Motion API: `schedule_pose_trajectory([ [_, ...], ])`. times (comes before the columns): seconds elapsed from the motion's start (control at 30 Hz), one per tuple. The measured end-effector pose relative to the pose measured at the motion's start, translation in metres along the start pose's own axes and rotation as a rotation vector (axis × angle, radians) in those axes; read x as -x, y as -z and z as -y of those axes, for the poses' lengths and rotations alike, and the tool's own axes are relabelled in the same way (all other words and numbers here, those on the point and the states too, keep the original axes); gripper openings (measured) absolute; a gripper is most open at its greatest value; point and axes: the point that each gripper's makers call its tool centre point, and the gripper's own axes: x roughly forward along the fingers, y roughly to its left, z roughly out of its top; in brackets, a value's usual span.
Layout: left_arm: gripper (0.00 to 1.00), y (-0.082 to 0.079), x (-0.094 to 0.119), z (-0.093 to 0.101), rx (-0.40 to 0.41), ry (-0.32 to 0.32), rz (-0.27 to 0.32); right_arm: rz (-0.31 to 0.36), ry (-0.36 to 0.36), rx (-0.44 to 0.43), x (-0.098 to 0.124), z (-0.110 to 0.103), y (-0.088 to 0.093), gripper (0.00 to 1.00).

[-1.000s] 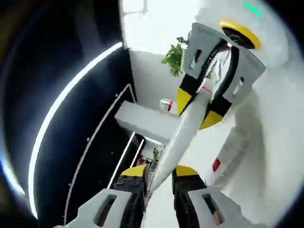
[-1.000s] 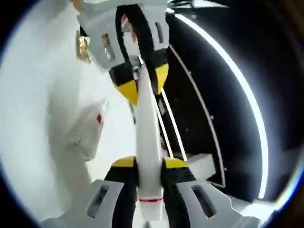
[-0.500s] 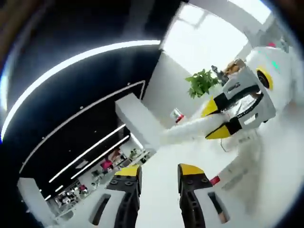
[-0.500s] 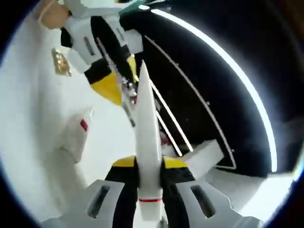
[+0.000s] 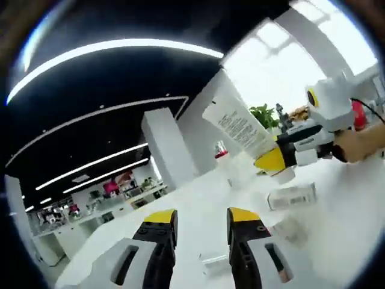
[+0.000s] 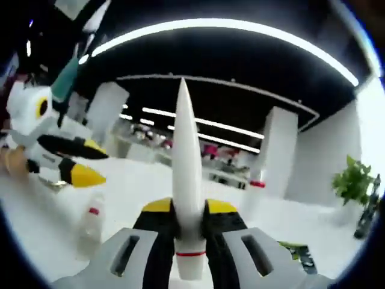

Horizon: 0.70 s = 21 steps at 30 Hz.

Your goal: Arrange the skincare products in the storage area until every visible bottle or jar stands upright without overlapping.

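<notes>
In the left gripper view, the left gripper (image 5: 200, 224) reached forward over the white table (image 5: 198, 192) with its yellow-tipped jaws spread apart and nothing between them. Across from it, the right gripper (image 5: 278, 161) came in from the right side, held by a person's hand (image 5: 361, 144), and it pinched a white tube (image 5: 239, 127) near the capped end. The tube slanted up and to the left above the table, its flat printed side (small dark lettering, too fine to read) turned toward the camera. Below that gripper a small white box (image 5: 292, 195) lay on its side on the table, and another pale item (image 5: 289, 230) lay nearer, too blurred to name. A small red-and-white can (image 5: 221, 150) stood farther back, near a green plant (image 5: 264, 114).

In the right gripper view, the right gripper (image 6: 189, 212) had its jaws pressed onto the white tube (image 6: 186, 180), which rose straight up the middle, its crimped end tapering to a point at the top and a thin red ring near the bottom. The left gripper (image 6: 66, 162) hung at the left, jaws parted and holding nothing. Under it a small clear bottle (image 6: 90, 227) with a red cap stood upright on the table (image 6: 132, 192). The green plant (image 6: 352, 179) showed at the right.
</notes>
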Motion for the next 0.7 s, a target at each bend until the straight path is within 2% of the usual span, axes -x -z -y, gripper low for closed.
schedule_pose_trajectory([
  [0.03,0.35,-0.001,0.001,-0.001,0.068,0.014,-0.001,0.019,-0.007,-0.055,0.001,0.004,-0.003,0.16],
  [0.13,0.35,0.0,0.001,-0.004,0.152,0.027,0.006,0.122,-0.029,-0.163,-0.004,0.009,-0.019,0.15],
  [0.2,0.35,0.001,0.001,-0.007,0.197,0.035,0.01,0.14,-0.029,-0.163,-0.006,0.013,-0.02,0.15],
  [0.23,0.35,0.002,0.001,-0.009,0.223,0.037,0.009,0.138,-0.034,-0.184,-0.01,0.023,-0.017,0.15],
  [0.47,0.34,0.001,0.003,-0.01,0.24,0.035,0.024,0.123,-0.053,-0.259,-0.03,0.042,0.003,0.15],
  [0.53,0.33,0.002,0.003,-0.011,0.249,0.036,0.022,0.097,-0.051,-0.317,-0.034,0.044,0.012,0.15],
  [0.57,0.33,0.003,0.003,-0.012,0.256,0.037,0.021,0.045,-0.054,-0.377,-0.036,0.045,0.021,0.15],
  [0.67,0.32,0.004,0.003,-0.01,0.316,0.061,0.024,0.004,-0.086,-0.428,-0.039,0.041,0.03,0.15],
  [0.7,0.32,0.004,0.002,-0.012,0.332,0.063,0.028,0.008,-0.075,-0.405,-0.041,0.042,0.031,0.15],
])
